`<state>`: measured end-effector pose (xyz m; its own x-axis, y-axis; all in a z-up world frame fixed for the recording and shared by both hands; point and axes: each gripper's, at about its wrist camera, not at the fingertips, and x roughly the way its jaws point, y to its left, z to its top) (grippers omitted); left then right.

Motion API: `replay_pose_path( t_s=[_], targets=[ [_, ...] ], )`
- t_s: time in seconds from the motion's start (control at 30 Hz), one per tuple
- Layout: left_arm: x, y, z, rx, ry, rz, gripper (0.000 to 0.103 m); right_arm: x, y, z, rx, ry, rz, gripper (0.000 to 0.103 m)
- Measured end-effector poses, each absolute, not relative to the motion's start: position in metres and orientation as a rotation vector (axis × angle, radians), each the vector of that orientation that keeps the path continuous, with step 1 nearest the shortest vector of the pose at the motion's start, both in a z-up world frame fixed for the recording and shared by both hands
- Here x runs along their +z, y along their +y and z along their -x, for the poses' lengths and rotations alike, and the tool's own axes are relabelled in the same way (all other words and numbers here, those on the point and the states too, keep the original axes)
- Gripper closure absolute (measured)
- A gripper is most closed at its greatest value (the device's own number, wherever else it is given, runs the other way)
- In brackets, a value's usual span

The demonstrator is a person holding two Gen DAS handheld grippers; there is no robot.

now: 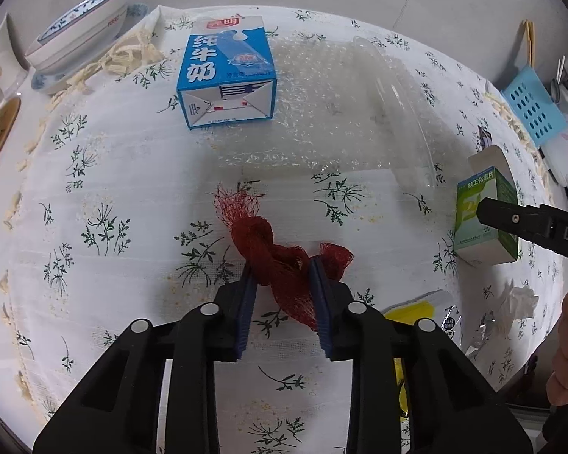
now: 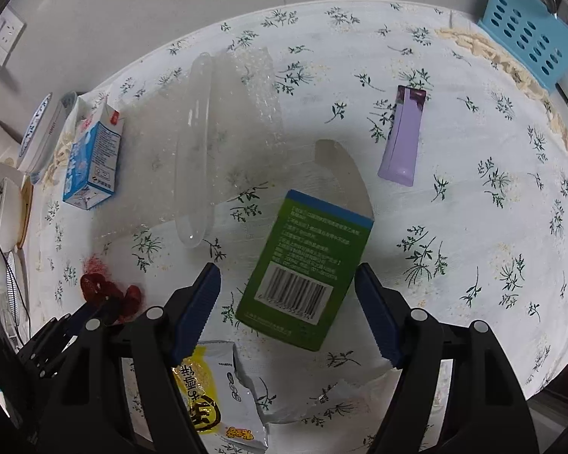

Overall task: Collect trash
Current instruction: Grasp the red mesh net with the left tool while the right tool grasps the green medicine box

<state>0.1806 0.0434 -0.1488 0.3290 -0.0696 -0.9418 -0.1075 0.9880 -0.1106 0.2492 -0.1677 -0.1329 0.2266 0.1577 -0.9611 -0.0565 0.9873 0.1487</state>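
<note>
Left wrist view: the left tongs [image 1: 280, 265] point down at the table [image 1: 132, 174] with its flowery cloth, and their blue pads are pinched onto a bunched red net [image 1: 280, 257] that lies on the cloth, so they're gripping it. Further back a blue milk carton [image 1: 227, 72] lies on some bubble wrap [image 1: 306, 87], with a clear plastic lid [image 1: 401, 121] beside it. Off to the right stands a green box [image 1: 484, 219], with the right tongs' black finger in front of it. Right wrist view: the right tongs [image 2: 287, 276] are open, one pad on each side of the green box [image 2: 306, 265], neither pad touching it as far as I can see. A purple tube [image 2: 403, 136] lies well beyond, and a yellow snack wrapper [image 2: 208, 397] sits under the left finger. At the left edge you can see the red net [image 2: 110, 293] in the left tongs [image 2: 108, 304].
</note>
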Motion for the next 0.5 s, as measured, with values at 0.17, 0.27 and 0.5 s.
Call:
replay_pose_path(
  t_s=[0.17,0.27,0.5],
  targets=[
    [-0.1482,0.0415,-0.1849,0.025,1.260,0.166,0.089,-0.1396,-0.1672,-0.2510,0.123,1.358,-0.095,0.045],
    [-0.1466,0.0417,-0.1869,0.023,1.263,0.171,0.093,-0.1411,-0.1680,-0.2523,0.116,1.366,-0.093,0.051],
    [-0.1420,0.0399,-0.1848,0.015,1.261,0.161,0.097,-0.1350,-0.1688,-0.2483,0.117,1.346,-0.053,0.056]
  ],
)
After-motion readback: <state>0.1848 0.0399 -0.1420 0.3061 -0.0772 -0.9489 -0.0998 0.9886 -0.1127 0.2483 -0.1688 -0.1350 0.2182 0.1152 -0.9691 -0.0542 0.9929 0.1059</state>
